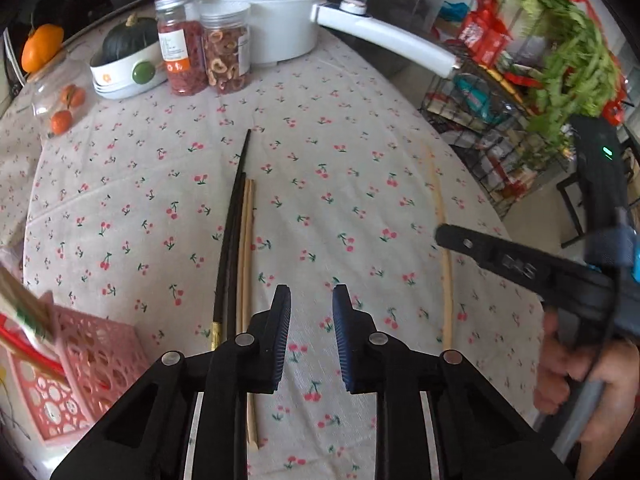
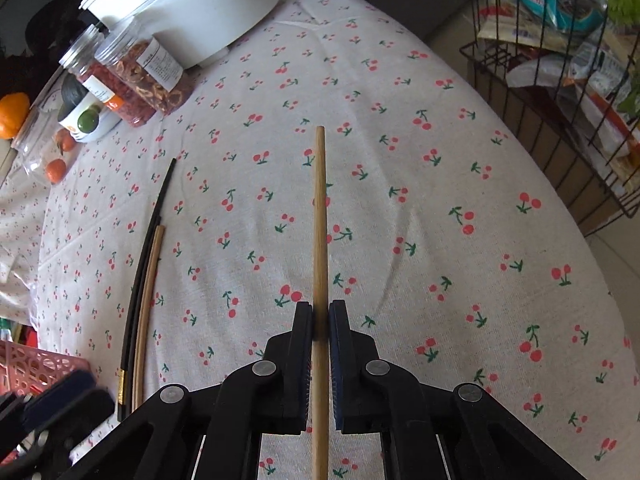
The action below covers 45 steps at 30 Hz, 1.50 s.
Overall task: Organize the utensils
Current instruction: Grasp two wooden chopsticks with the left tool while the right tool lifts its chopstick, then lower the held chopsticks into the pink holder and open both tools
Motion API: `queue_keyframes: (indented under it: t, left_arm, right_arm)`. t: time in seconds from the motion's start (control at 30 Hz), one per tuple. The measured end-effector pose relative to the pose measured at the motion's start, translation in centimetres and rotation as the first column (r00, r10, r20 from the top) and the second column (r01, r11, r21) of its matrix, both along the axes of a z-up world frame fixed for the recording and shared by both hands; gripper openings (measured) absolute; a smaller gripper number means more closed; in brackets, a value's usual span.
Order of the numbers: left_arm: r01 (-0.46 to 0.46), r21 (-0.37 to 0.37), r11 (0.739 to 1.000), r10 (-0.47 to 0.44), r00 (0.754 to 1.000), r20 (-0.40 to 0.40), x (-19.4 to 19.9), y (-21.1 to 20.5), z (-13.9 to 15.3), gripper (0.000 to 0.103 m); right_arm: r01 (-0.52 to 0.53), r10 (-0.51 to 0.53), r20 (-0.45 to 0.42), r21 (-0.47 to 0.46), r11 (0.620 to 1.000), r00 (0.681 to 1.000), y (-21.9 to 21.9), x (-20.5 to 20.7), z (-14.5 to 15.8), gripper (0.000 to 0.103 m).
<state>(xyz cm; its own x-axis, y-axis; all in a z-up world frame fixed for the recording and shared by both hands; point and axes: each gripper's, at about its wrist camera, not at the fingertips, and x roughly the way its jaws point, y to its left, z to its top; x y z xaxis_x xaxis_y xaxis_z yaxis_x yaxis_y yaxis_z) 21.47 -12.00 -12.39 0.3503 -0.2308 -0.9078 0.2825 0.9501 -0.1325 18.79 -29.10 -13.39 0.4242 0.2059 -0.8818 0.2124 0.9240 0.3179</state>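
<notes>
A pair of black chopsticks [image 1: 233, 224] and a pair of light wooden chopsticks [image 1: 247, 264] lie side by side on the cherry-print tablecloth [image 1: 340, 184]; they also show in the right wrist view, black [image 2: 150, 236] and wooden [image 2: 146, 304]. My left gripper [image 1: 311, 312] is open and empty, just right of them. My right gripper [image 2: 320, 320] is shut on a single wooden chopstick [image 2: 319, 216], which points away along the cloth. In the left wrist view that chopstick [image 1: 442, 220] lies at the right with the right gripper [image 1: 452, 238] over it.
A pink perforated basket [image 1: 80, 372] holding utensils sits at the near left. At the far side stand two clear jars [image 1: 204, 48], a white pot [image 1: 260, 8] with a long handle, a white bowl with a squash [image 1: 128, 60] and oranges. A wire rack [image 2: 560, 80] stands off the table's right edge.
</notes>
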Motion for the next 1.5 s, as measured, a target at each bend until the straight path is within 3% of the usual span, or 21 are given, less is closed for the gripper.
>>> queue_keyframes:
  t: [0.2,0.43,0.67,0.83,0.9,1.07,1.2,1.5]
  left_arm:
    - [-0.089,0.059,0.994,0.094,0.993,-0.072,4.5,0.8,-3.1,0.015]
    - [-0.112,0.091,0.990,0.122,0.986,-0.110,6.3,0.9,-5.2,0.014]
    - [-0.069,0.208,0.976,0.090,0.991,-0.095,6.9,-0.3,-5.6,0.014]
    - [-0.074,0.212,0.974,0.099,0.989,-0.110,8.0,-0.5,-5.6,0.014]
    - [-0.075,0.225,0.972,0.101,0.989,-0.106,8.1,-0.7,-5.5,0.009]
    - [-0.023,0.202,0.979,0.027,0.999,-0.017,5.9,-1.4,-2.7,0.009]
    - [0.007,0.128,0.992,-0.015,0.998,0.065,2.5,-0.8,0.9,0.009]
    - [0.058,0.015,0.998,-0.059,0.953,0.298,-7.0,2.2,8.7,0.009]
  right_arm:
    - [0.007,-0.007,-0.013,0.050,0.999,1.000,-0.9,0.3,-0.6,0.006]
    - [0.004,-0.004,-0.007,0.075,0.997,1.000,-1.7,0.2,-0.6,0.006]
    - [0.011,-0.011,-0.004,0.075,0.997,1.000,-2.5,0.0,-0.4,0.006]
    - [0.012,-0.011,-0.011,0.067,0.998,1.000,-2.4,-0.1,-0.6,0.006]
    - [0.008,-0.008,-0.006,0.059,0.998,1.000,-2.2,-0.1,-0.4,0.006]
    - [-0.019,0.018,0.031,0.015,1.000,0.999,-1.1,-0.6,1.0,0.006]
    - [-0.026,0.026,0.071,-0.011,1.000,0.997,-0.4,-1.5,2.5,0.006]
    - [-0.017,0.019,0.235,-0.012,1.000,0.972,1.1,-5.3,8.2,0.006]
